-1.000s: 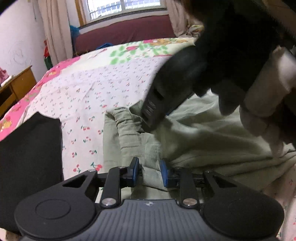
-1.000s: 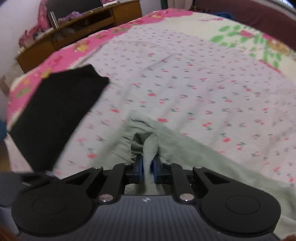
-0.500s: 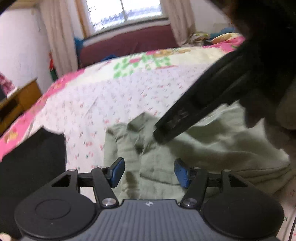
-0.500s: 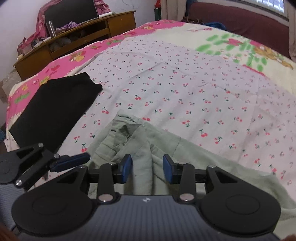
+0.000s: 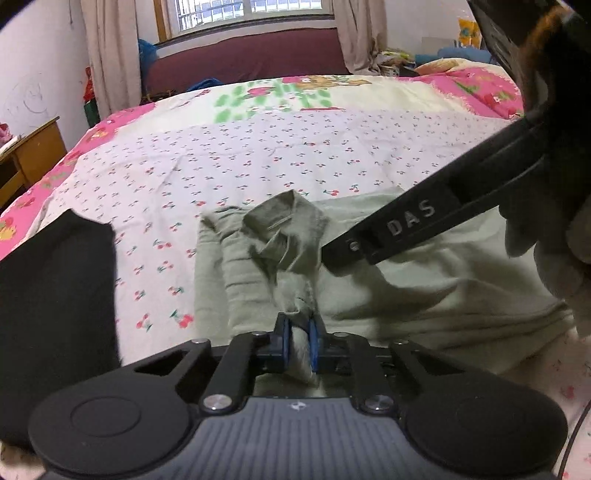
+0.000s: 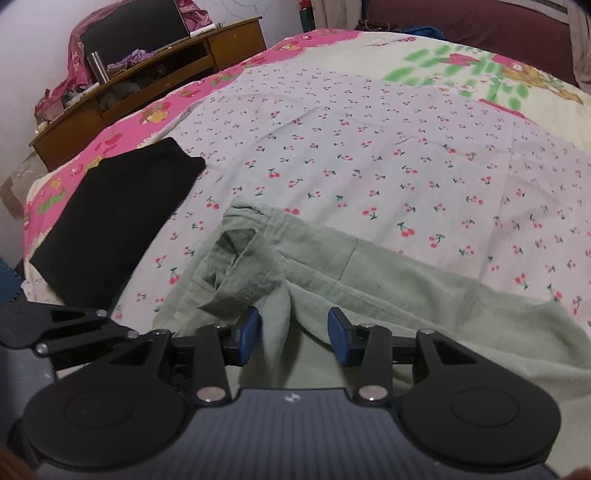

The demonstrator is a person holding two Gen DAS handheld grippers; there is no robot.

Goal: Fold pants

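Left gripper point(image 5: 298, 345) clenched on a bunched ridge of the pale green pants point(image 5: 424, 291), blue pads pinching the cloth from both sides. Right gripper point(image 6: 293, 334) released, jaws apart, a soft fold of the same pants standing up between its pads point(image 6: 248, 332) without being pressed; in the left view its black finger reaches in from the right, tip just beside the crumpled waistband. Pants lie rumpled on the near part of the bed point(image 6: 369, 147), waistband end twisted and folded over on itself, rest of the fabric spreading off to the right. Cherry-print sheet under them, pink border further out. Folded black garment point(image 6: 110, 221) sits apart to the left of the pants. Wooden cabinet point(image 6: 155, 81) stands beyond the left bed edge, window point(image 5: 243, 14) with curtains behind the bed.
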